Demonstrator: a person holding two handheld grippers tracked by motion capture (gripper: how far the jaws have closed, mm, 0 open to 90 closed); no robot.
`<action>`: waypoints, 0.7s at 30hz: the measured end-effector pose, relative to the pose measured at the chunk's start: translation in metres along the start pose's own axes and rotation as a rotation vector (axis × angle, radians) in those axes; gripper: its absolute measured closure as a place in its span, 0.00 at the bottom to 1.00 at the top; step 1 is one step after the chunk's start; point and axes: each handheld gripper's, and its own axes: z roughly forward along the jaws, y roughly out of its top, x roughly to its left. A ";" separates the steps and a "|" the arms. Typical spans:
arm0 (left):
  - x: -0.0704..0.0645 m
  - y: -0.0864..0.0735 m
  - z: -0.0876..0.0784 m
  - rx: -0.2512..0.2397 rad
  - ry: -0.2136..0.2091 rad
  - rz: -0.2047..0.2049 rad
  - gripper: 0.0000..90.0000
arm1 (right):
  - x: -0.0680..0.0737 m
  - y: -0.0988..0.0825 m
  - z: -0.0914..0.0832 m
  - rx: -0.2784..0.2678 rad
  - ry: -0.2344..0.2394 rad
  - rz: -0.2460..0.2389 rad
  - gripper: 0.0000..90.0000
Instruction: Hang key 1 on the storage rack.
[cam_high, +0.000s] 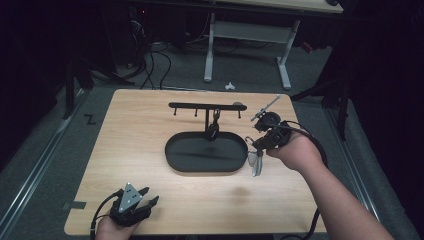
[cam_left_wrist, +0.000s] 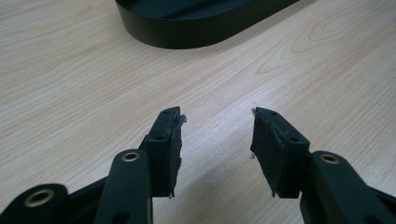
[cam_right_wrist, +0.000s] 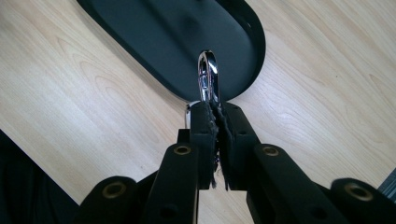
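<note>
Gripping a shiny metal ring (cam_right_wrist: 208, 77) between clenched jaws: right gripper (cam_right_wrist: 215, 109), raised above the black oval tray's (cam_high: 175, 157) right end. Resting released, jaws apart, on the wooden surface (cam_high: 150, 125): left gripper (cam_left_wrist: 217, 123).

1. Left gripper (cam_high: 134, 202): low at the near left, held from below in a hand (cam_high: 114, 227), jaws parted with nothing between.
2. Right gripper (cam_high: 256, 148): pinched tight, forearm (cam_high: 340, 200) stretching in from the near right.
</note>
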 end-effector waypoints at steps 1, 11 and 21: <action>0.000 0.000 0.000 0.000 0.000 0.000 0.59 | -0.001 0.000 -0.001 0.000 -0.003 0.003 0.94; 0.001 -0.001 0.001 0.004 -0.005 -0.006 0.59 | -0.009 0.007 -0.004 -0.014 -0.002 0.025 0.94; 0.001 0.000 0.005 0.003 -0.021 0.000 0.59 | -0.013 0.022 -0.005 -0.040 -0.005 0.027 0.94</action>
